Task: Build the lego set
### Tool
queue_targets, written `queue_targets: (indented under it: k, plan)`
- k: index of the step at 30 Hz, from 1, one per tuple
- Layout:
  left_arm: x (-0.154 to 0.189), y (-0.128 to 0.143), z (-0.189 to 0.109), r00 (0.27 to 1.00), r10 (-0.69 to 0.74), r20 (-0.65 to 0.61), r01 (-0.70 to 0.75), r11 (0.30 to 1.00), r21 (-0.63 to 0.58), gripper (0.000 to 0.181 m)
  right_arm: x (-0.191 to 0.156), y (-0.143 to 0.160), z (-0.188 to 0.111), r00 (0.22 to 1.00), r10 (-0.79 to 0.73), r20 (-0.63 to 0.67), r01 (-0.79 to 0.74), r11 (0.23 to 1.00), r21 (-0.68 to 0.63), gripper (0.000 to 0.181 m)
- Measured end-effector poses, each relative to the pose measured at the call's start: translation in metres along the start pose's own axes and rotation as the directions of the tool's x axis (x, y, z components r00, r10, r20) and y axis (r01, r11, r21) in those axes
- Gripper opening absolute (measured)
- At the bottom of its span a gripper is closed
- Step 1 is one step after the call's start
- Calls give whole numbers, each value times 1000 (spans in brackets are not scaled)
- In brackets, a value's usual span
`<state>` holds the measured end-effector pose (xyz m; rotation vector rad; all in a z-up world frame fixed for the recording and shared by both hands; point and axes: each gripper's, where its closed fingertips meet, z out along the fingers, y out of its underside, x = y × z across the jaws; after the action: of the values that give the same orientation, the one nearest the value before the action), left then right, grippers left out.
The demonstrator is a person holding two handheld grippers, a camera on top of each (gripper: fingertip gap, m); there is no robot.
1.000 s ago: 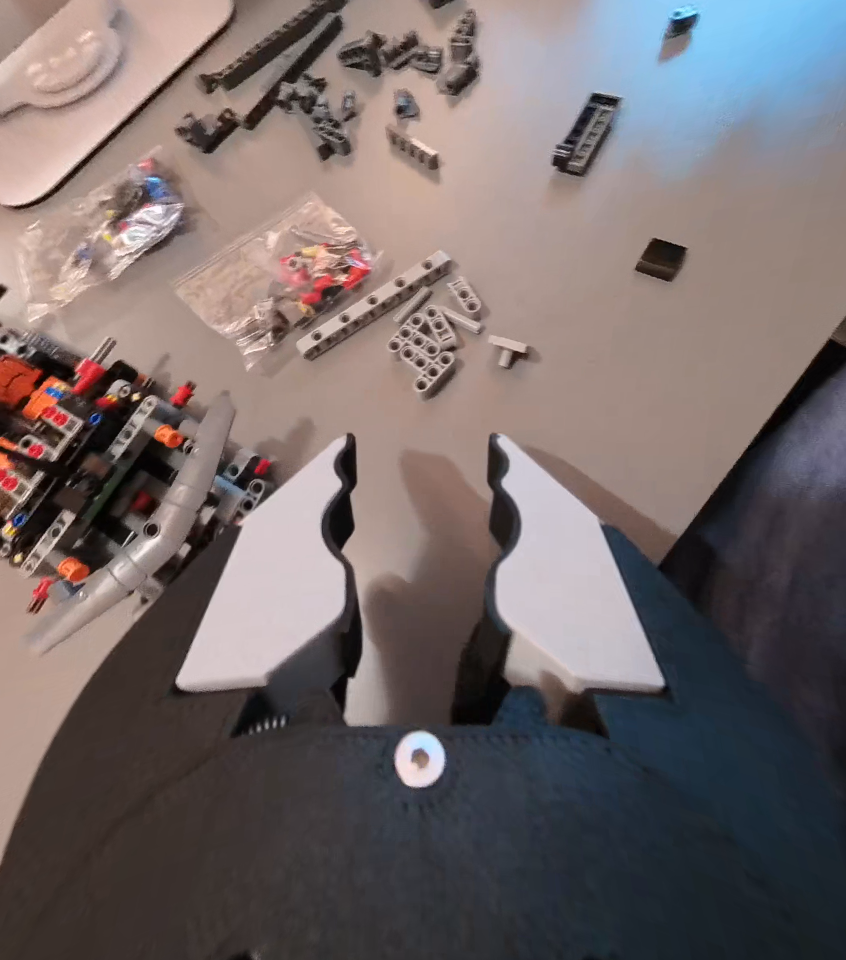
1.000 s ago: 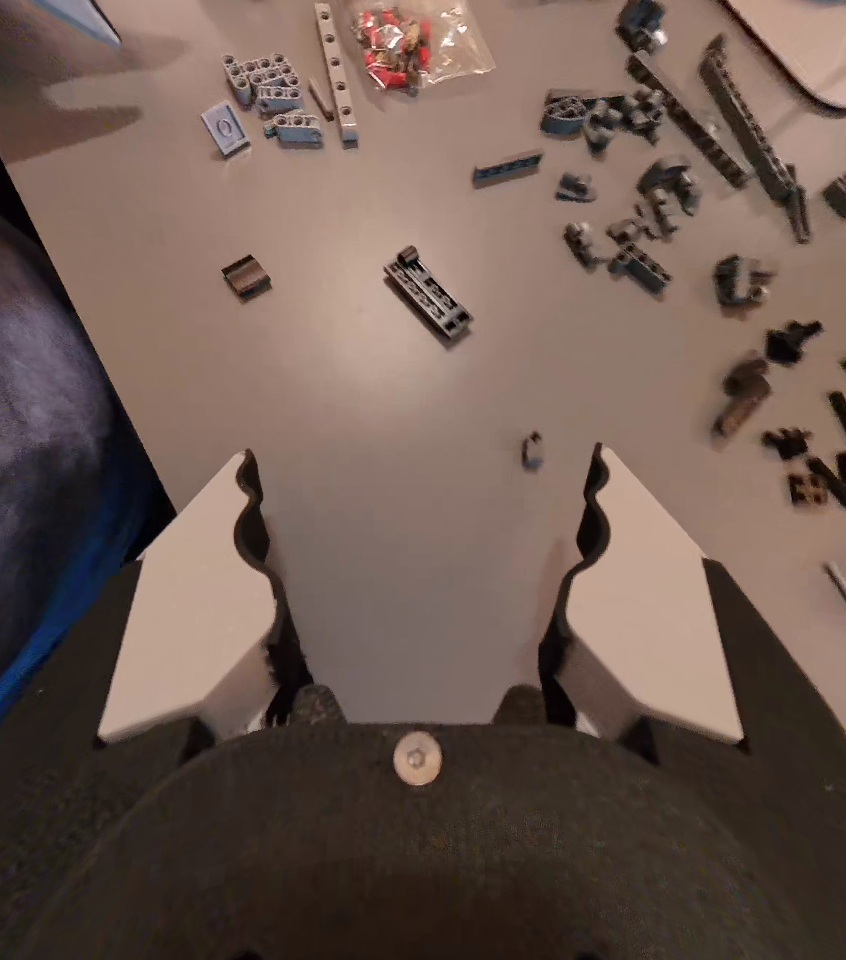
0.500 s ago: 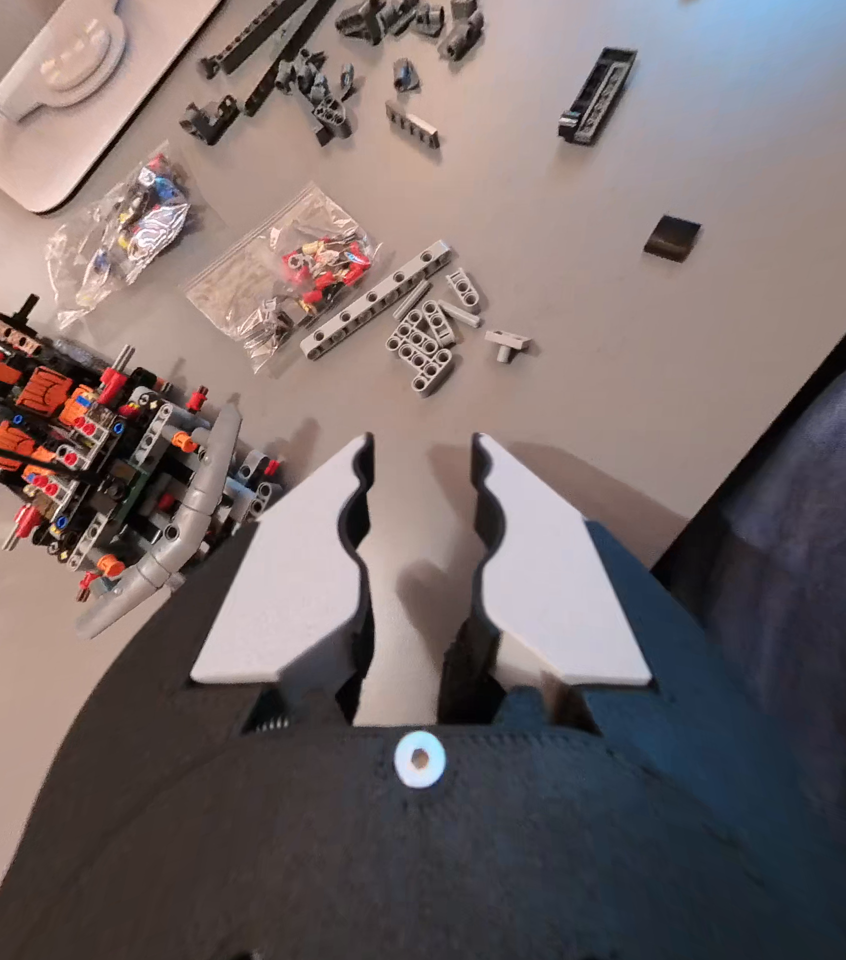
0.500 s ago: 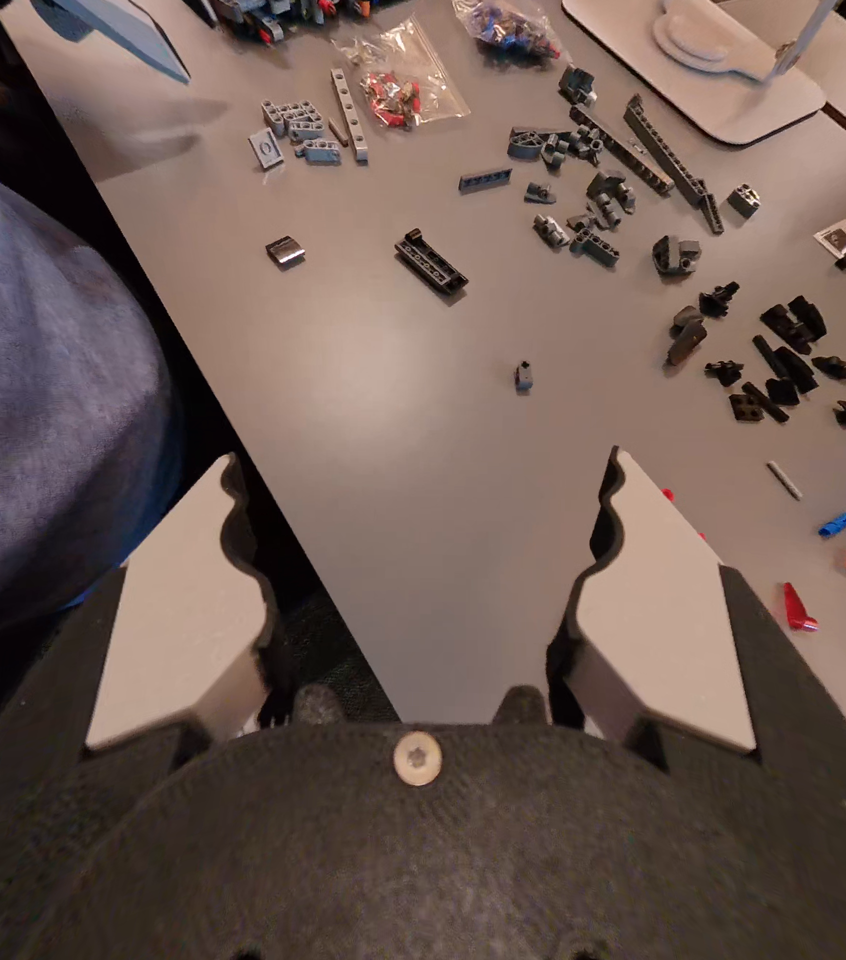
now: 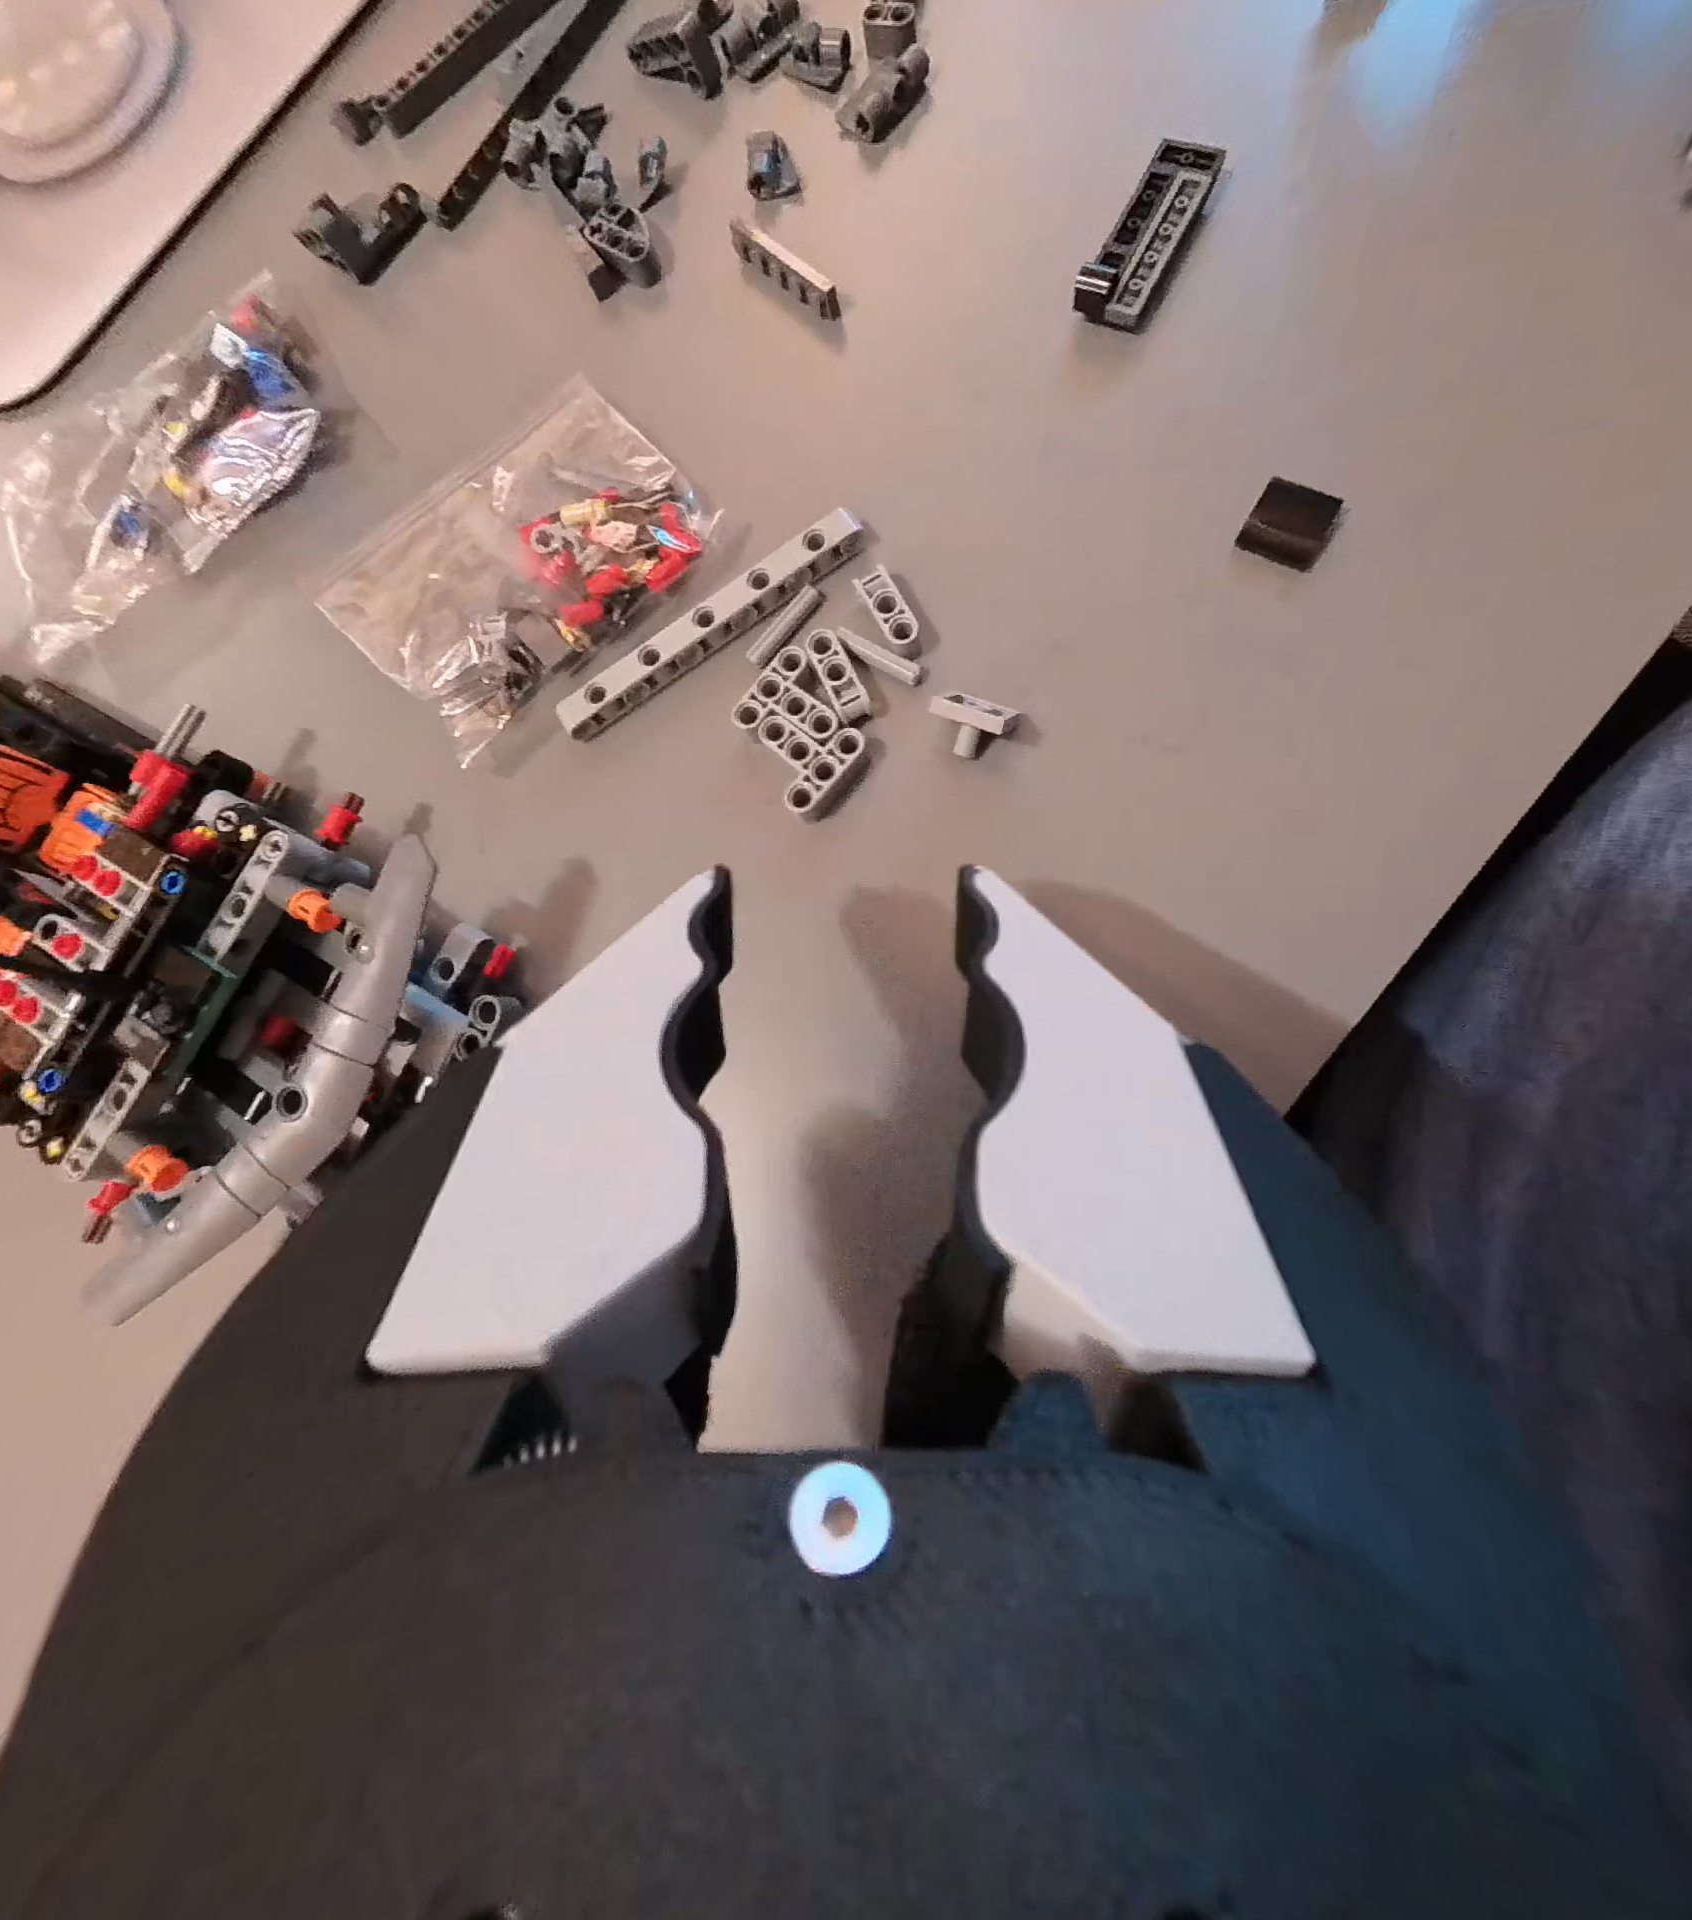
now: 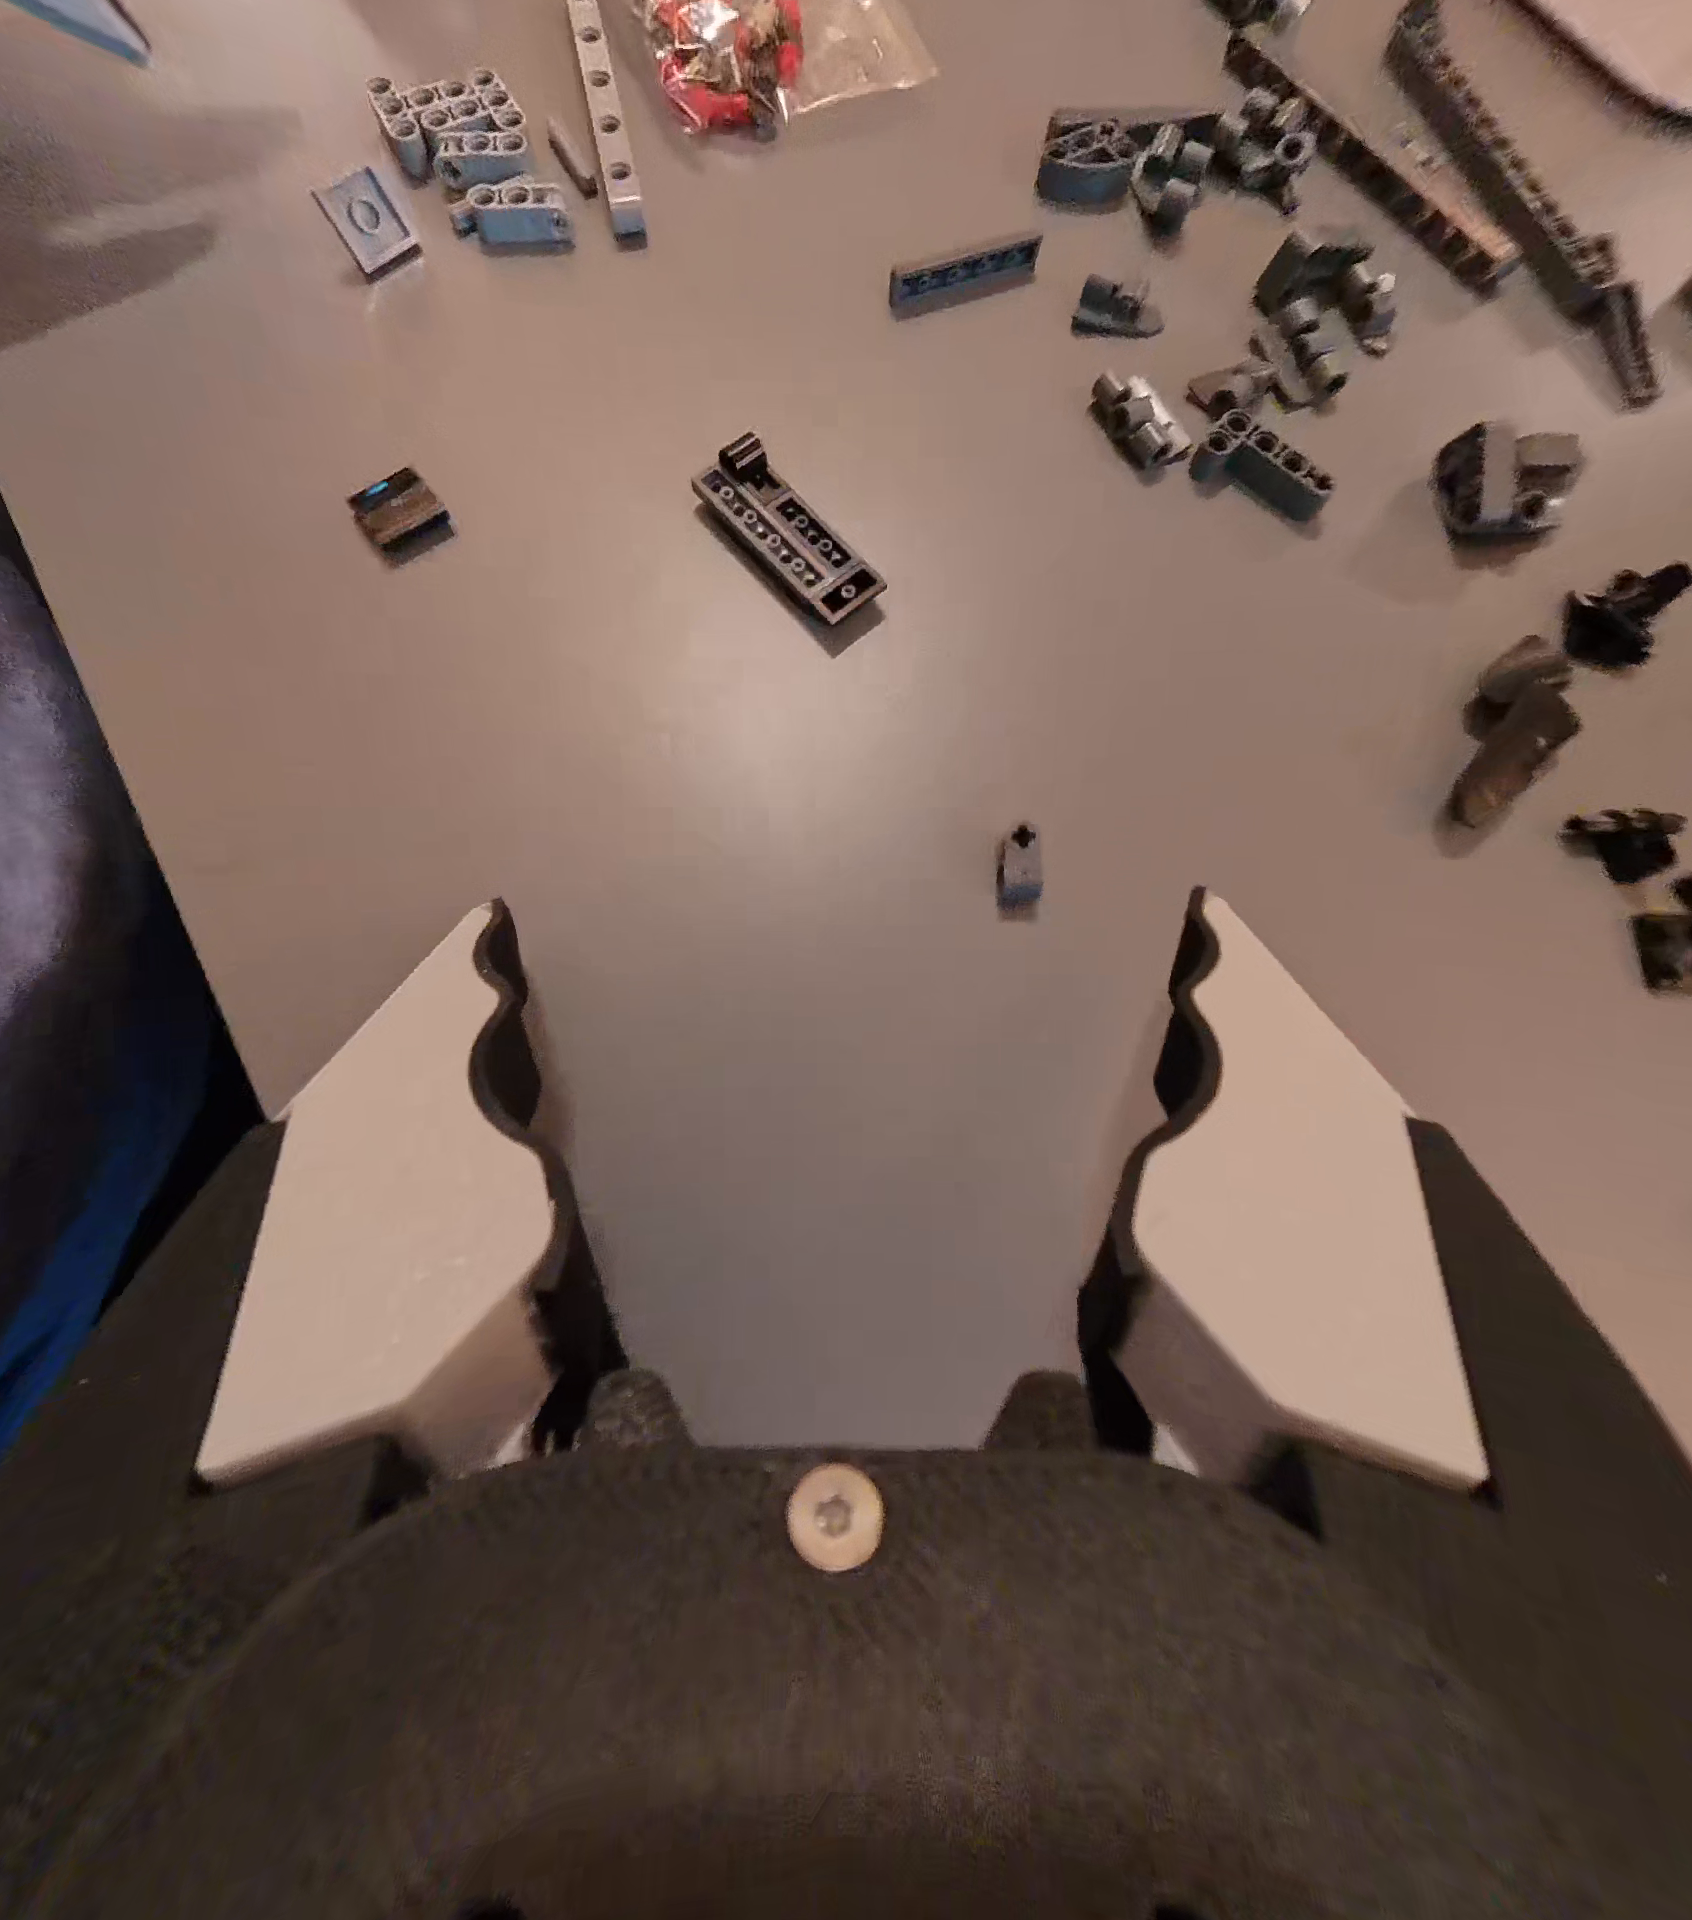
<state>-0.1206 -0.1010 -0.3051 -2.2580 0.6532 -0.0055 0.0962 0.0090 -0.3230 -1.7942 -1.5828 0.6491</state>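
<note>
A partly built lego model (image 5: 125,935) in black, orange and grey, with a curved grey panel, lies at the left of the left wrist view. My left gripper (image 5: 840,883) is open and empty, above the table just right of the model. Light grey beams (image 5: 800,707) lie a little ahead of it. My right gripper (image 6: 842,904) is wide open and empty above bare table. A small dark connector (image 6: 1018,862) lies just ahead of its right finger. A dark studded plate (image 6: 788,530) lies farther ahead.
Two clear bags of small parts (image 5: 551,582) (image 5: 177,457) lie behind the model. Dark beams and connectors (image 6: 1341,239) and black pieces (image 6: 1652,790) are scattered at the right. A white stand base (image 5: 42,166) sits at the far left. The table edge (image 5: 1507,862) and a person's blue clothing (image 5: 1600,1143) are close by.
My left gripper dipped closer to the table and its fingers narrowed, then widened slightly. My right gripper pulled back and up, then returned low over the table near the small connector.
</note>
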Motion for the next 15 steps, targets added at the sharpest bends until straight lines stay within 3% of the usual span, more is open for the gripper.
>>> queue_targets:
  k: [1,5,12,14,15]
  plan:
    - [1,1,1,1000,3,-6,-3,1000,-2,44,2,-2,6,1000,12,22,-12,1000,-7,122]
    - [3,4,4,1000,4,-3,-4,1000,-20,46,22,0,27,996,89,10,-88,994,-70,131]
    - [6,-7,5,990,-110,-90,111,994,14,57,40,4,23,989,121,-90,-126,991,-52,141]
    - [8,-11,6,988,-112,-106,115,993,17,58,50,4,14,981,100,-164,-104,994,-16,131]
    - [6,-14,8,990,-106,-93,109,994,23,60,54,6,10,975,114,-189,-118,993,-7,118]
